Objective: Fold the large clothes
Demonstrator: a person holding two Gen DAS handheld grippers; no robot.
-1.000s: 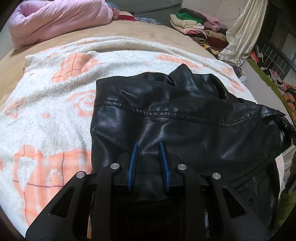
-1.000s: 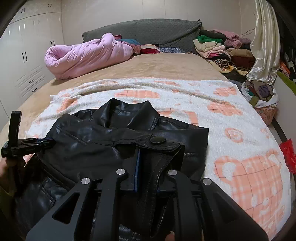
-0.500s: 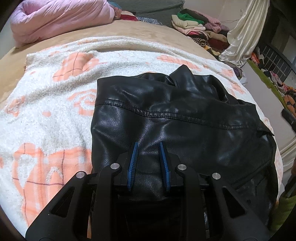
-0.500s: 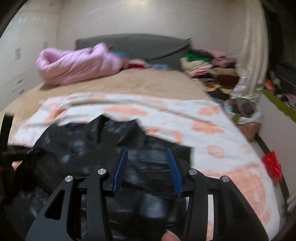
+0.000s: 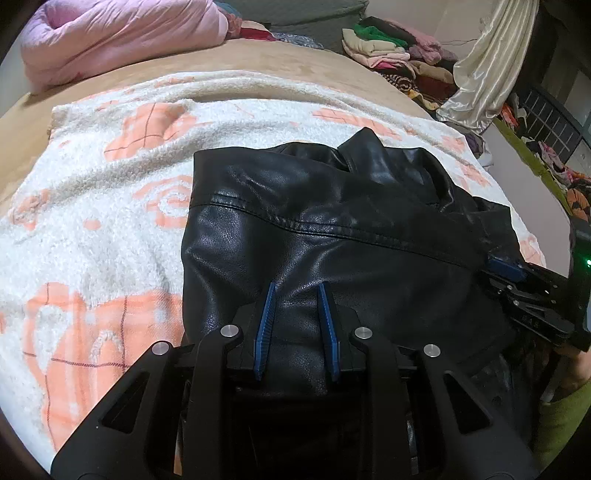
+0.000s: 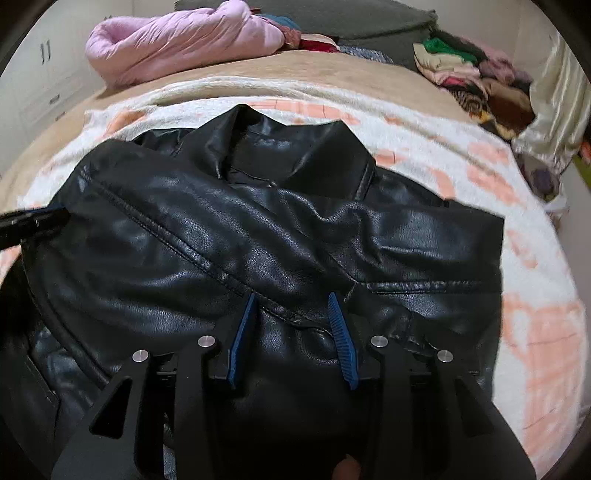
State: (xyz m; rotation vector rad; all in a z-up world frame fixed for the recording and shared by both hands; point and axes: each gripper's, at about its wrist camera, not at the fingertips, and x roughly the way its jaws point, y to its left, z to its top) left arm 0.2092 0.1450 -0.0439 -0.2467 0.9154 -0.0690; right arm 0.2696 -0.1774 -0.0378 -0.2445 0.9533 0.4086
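A black leather jacket (image 5: 332, 206) lies collar-away on a white and peach blanket (image 5: 110, 206), its sides folded in. My left gripper (image 5: 297, 286) is shut on a ridge of leather at the jacket's near left part. In the right wrist view the same jacket (image 6: 258, 229) fills the middle. My right gripper (image 6: 292, 295) sits low over a seam, its jaws closing with a hump of leather between the blue pads. The right gripper (image 5: 506, 267) also shows at the jacket's right edge in the left wrist view, and the left gripper (image 6: 29, 218) at the far left of the right wrist view.
The blanket (image 6: 535, 295) covers a tan bed. A pink duvet (image 5: 122, 33) is heaped at the far left, a pile of folded clothes (image 5: 391, 51) at the far right, beside a pale curtain (image 5: 491, 74). A hand and green sleeve (image 5: 565, 417) show at the right.
My right gripper let go of the jacket flap with the snap button, opened, and dropped down onto the jacket. The flap now lies flat. The left gripper kept its grip and place.
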